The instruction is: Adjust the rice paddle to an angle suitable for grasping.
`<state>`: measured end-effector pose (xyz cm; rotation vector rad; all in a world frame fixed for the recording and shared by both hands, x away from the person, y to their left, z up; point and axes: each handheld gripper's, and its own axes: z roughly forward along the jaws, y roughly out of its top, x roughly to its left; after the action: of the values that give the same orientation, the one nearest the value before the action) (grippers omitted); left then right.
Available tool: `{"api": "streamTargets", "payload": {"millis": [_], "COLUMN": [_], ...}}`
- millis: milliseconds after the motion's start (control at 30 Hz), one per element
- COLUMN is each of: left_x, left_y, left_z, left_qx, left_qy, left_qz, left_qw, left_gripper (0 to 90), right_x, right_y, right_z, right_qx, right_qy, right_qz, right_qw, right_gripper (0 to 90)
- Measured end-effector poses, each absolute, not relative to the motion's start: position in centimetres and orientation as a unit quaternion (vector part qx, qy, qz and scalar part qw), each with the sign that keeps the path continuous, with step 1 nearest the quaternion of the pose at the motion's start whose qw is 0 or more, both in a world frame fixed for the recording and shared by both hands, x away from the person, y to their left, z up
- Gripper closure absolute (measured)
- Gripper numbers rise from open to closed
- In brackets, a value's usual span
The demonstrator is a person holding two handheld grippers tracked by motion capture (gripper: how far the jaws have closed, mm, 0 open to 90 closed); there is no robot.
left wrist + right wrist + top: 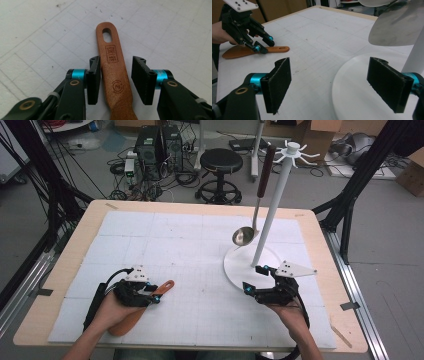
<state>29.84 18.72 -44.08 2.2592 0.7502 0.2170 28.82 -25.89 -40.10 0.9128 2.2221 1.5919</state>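
I hold my left gripper (152, 294) low on the white gridded mat (190, 250), its jaws astride the handle of a flat orange-brown wooden spatula (142, 307) lying there. My right gripper (255, 279) rests with jaws apart at the near edge of a white round-based rack (272, 215), from whose top a steel ladle with a dark handle (252, 210) hangs.

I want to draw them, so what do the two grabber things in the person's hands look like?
Each is a black frame. The left gripper and the right gripper have flat black ribbed pads, shiny turquoise collars and brass-coloured rivets. A grey three-cornered plate sits on top, and a black cable trails back. Forearms are bare.
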Motion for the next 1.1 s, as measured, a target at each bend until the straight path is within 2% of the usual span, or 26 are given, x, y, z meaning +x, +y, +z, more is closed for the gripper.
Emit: {"api": "streamTargets", "payload": {"millis": [100, 667, 967, 1100], "left_x": [29.8, 30.4, 30.3, 30.0], "left_y": [18.7, 16.7, 16.8, 16.9], "left_z": [-44.1, -44.1, -44.1, -44.0], "left_qx": [0.878, 0.886, 0.888, 0.893], "left_qy": [0.294, 0.261, 0.255, 0.25], "left_qz": [0.09, 0.081, 0.076, 0.078], "left_qw": [0.366, 0.375, 0.374, 0.366], "left_gripper": [62.6, 65.0, 64.5, 59.9], "right_x": [28.8, 28.8, 28.9, 28.9], "right_y": [-25.9, -25.6, -25.5, -25.4], "right_z": [-40.1, -40.2, -40.4, -40.5], "right_qx": [0.314, 0.313, 0.31, 0.31], "right_qy": [0.765, 0.768, 0.772, 0.774], "right_qz": [0.548, 0.545, 0.54, 0.538], "right_qw": [0.13, 0.125, 0.124, 0.121], "right_gripper": [18.9, 19.0, 19.0, 18.9]}}
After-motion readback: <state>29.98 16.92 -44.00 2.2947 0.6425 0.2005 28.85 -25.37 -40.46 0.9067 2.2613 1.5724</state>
